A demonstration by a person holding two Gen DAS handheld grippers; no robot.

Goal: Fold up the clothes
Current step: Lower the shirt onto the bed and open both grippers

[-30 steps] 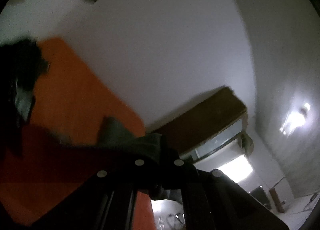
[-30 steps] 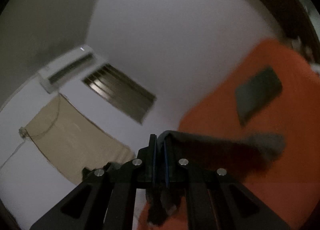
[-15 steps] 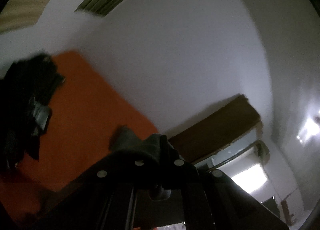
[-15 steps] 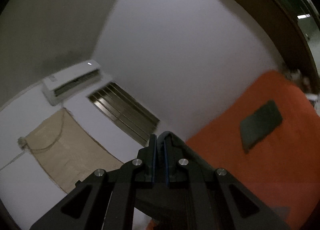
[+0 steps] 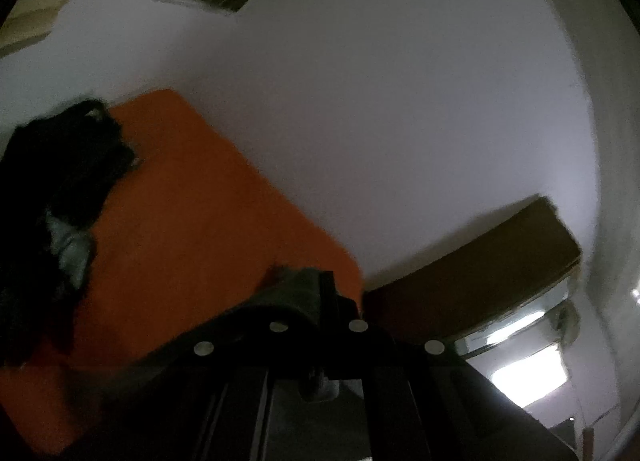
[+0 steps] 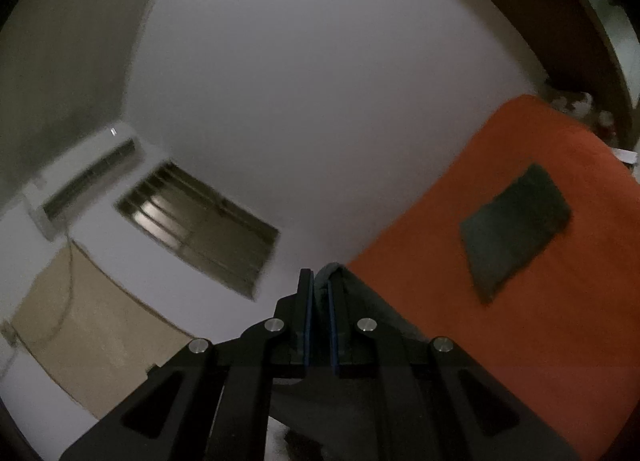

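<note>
Dark grey-green cloth garment, one piece, is pinched in both grippers: the right gripper grips a folded edge between narrow blue-lined fingers, the left gripper clamps another edge. Its long axis cannot be told. One orange bedsheet carries one folded dark rectangle; one black clothes heap lies left.

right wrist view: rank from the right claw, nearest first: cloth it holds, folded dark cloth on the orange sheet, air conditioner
1. Held cloth: pinched in the right claw, draping off to the right.
2. Folded dark cloth: lying on the orange sheet, up and right of the claw.
3. Air conditioner: high on the far wall, left side, beside the slatted window.
</note>
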